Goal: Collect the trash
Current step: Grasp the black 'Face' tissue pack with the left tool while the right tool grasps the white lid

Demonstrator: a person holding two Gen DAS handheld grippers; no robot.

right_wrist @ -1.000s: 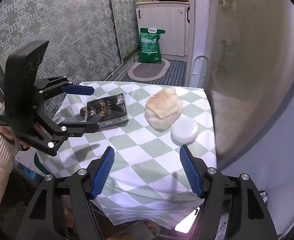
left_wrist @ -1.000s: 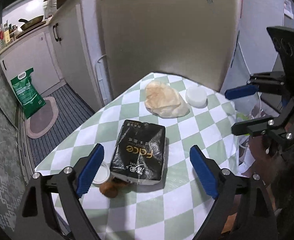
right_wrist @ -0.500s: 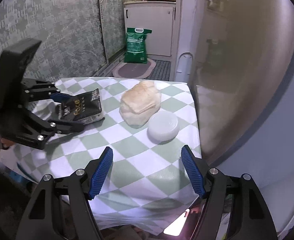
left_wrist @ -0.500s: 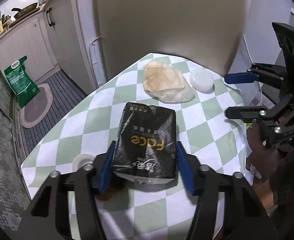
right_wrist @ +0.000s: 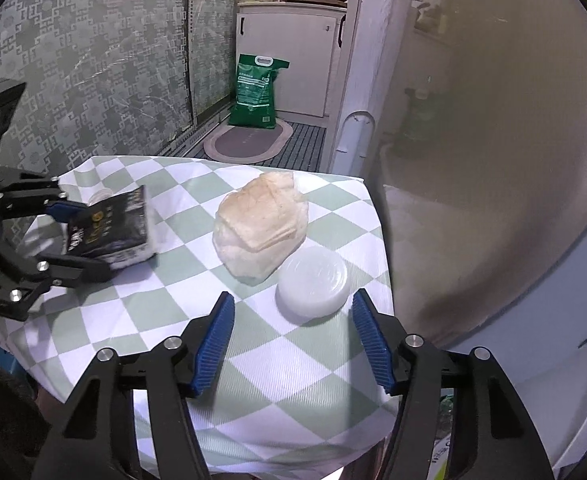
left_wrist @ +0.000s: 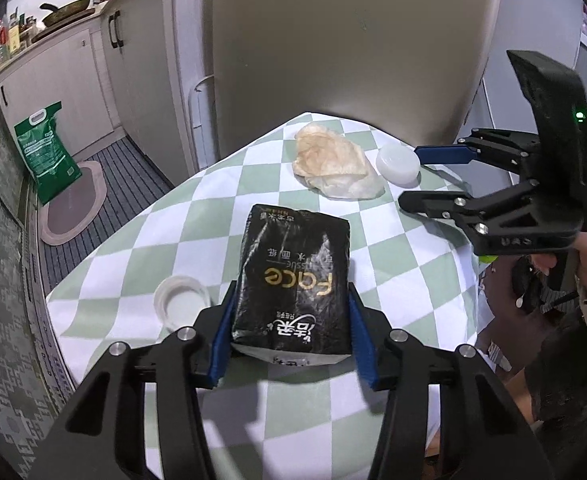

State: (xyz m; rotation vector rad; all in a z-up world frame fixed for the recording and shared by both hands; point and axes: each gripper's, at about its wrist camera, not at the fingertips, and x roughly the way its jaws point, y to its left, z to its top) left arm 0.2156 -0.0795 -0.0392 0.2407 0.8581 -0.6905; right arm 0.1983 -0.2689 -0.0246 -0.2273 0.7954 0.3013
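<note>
Two grippers are working over the checked table [left_wrist: 181,208]. Left gripper [left_wrist: 289,336] is clamping the near end of the black tissue pack [left_wrist: 293,276], blue pads pressing on both its sides; its jaws have just been closing onto it. The pack is sitting mid-table, with a small white lid [left_wrist: 180,300] just left of it. Right gripper [right_wrist: 293,336] is hovering at the table's right side with jaws apart, nothing between them, having just been narrowing. A white round tub [right_wrist: 312,282] is lying just beyond its pads, touching the bagged flatbreads [right_wrist: 261,220] farther in.
</note>
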